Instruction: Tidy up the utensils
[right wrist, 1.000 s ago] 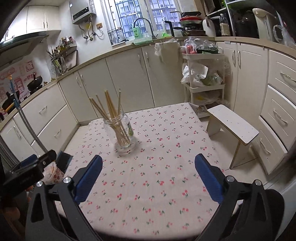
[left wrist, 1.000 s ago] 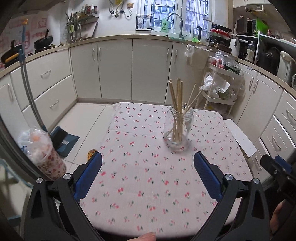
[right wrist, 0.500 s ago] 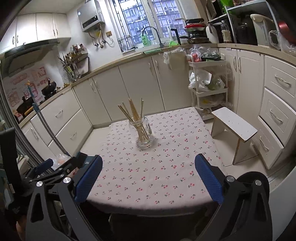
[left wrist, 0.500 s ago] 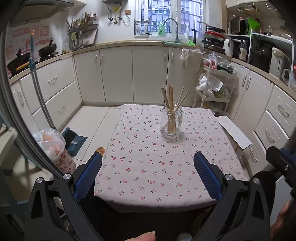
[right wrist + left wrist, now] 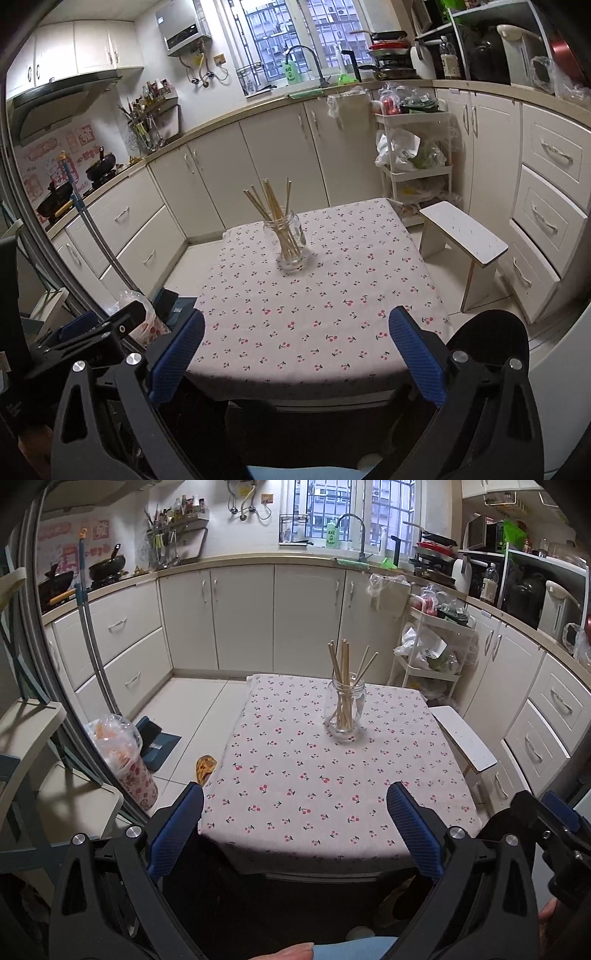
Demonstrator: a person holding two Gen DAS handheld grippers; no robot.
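Note:
A clear glass jar [image 5: 344, 712] stands upright on the far half of a table with a cherry-print cloth [image 5: 295, 775]. Several wooden chopsticks [image 5: 345, 672] stand in it, fanned out above its mouth. The jar [image 5: 287, 242] and chopsticks [image 5: 273, 206] also show in the right wrist view. My left gripper [image 5: 295, 827] is open and empty, held back over the table's near edge. My right gripper [image 5: 295, 350] is open and empty too, equally far from the jar. The right gripper [image 5: 554, 823] shows at the right of the left view, and the left gripper [image 5: 96, 328] at the left of the right view.
A white stool [image 5: 465, 236] stands right of the table, with a white trolley [image 5: 413, 166] behind it. A bagged bin [image 5: 122, 753] and a dustpan [image 5: 159, 738] sit on the floor at the left. Cabinets [image 5: 240, 616] line the walls. A leaning mop handle [image 5: 92, 646] stands left.
Both grippers have pulled back and up from the table; the jar looks smaller and farther. The table's near edge has come into view. Both stay open.

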